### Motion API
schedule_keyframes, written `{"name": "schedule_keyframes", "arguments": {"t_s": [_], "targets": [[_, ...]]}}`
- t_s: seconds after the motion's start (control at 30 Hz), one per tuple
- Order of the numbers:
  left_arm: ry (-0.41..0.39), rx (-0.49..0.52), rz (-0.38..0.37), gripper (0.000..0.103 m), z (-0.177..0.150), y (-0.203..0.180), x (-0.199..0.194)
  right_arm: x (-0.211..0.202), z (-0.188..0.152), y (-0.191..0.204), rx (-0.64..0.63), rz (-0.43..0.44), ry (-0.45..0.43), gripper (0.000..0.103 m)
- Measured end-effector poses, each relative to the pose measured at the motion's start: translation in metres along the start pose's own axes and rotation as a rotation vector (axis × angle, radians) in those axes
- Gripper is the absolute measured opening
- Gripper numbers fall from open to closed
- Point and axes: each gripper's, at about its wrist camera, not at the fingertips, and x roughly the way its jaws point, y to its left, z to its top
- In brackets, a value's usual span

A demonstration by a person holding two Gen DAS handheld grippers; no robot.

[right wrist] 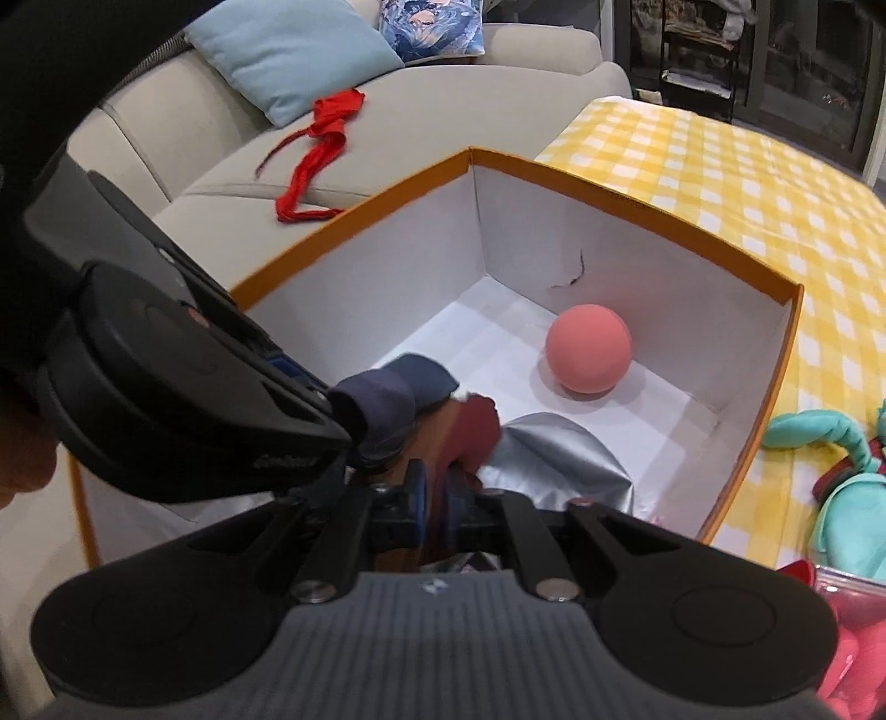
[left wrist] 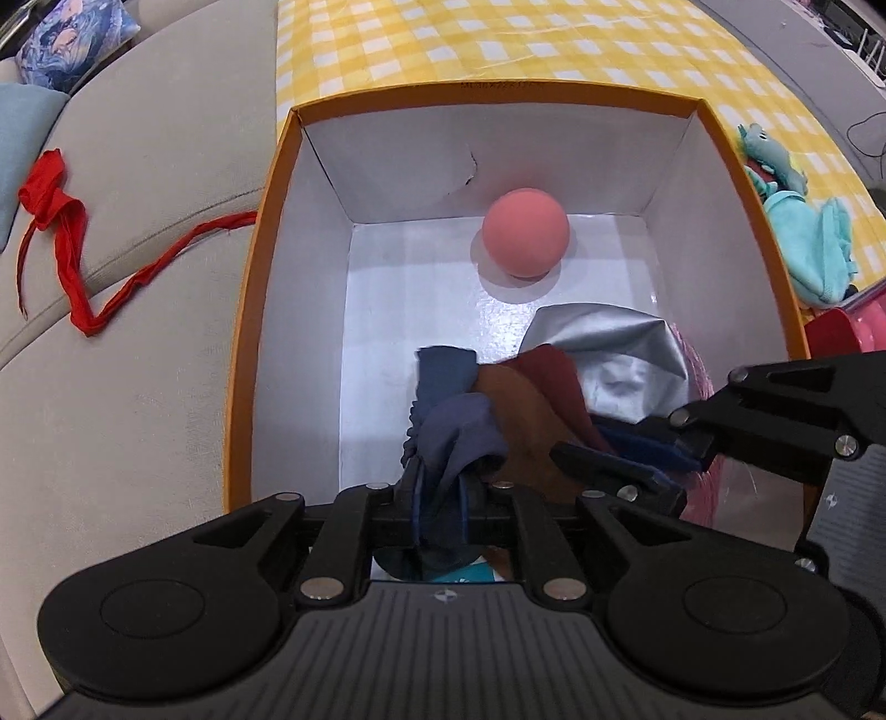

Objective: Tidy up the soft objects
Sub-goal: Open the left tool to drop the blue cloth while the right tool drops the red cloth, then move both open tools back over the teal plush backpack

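Room: a beige sofa (right wrist: pixel 183 166) stands beside the surface; dark shelving shows at the back in the right wrist view.
Surface: one, under a yellow-and-white checked cloth (left wrist: pixel 498 50).
Box: one, orange outside and white inside (left wrist: pixel 387 183), open-topped, on the surface just beside the sofa.
Cushions: two on the sofa, a pale blue one (right wrist: pixel 288 50) and a printed one (right wrist: pixel 432 22).
Silver fabric: one crumpled piece (left wrist: pixel 620 354) on the box floor.
Multicoloured cloth: one bundle of blue, brown and dark red (left wrist: pixel 498 404), low in the near part of the box, against the silver fabric.
Teal plush toy: one (left wrist: pixel 803 232), on the cloth outside the box.
Red ribbon: one (left wrist: pixel 72 221), trailing over the sofa.
Pink ball: one (left wrist: pixel 525 231), alone near the box's far wall.
Left gripper (left wrist: pixel 440 487): jaws a little apart, blue folds of the cloth between them.
Right gripper (right wrist: pixel 434 498): jaws nearly closed, the cloth's dark red part between them.
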Motion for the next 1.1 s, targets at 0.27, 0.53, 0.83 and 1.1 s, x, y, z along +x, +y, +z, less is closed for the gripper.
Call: {"name": "schedule_keyframes", "arguments": {"t_s": [0.27,0.53,0.83,1.1], "targets": [[-0.020,-0.018,0.073,0.050,0.001,0.004,-0.013,-0.008,0.001,-0.002,-0.018,-0.056,-0.042,0.034],[-0.047,-0.046,0.095,0.058,0.005,0.006,-0.035,-0.031,0.008,-0.011,-0.002,-0.053,-0.094,0.044],[-0.111,-0.052,0.165,0.069,0.007,-0.004,-0.067,-0.056,0.012,-0.018,0.008,-0.040,-0.135,0.045],[-0.225,-0.111,0.226,0.082,0.007,-0.009,-0.100,-0.079,0.013,-0.023,0.000,-0.025,-0.166,0.048]]}}
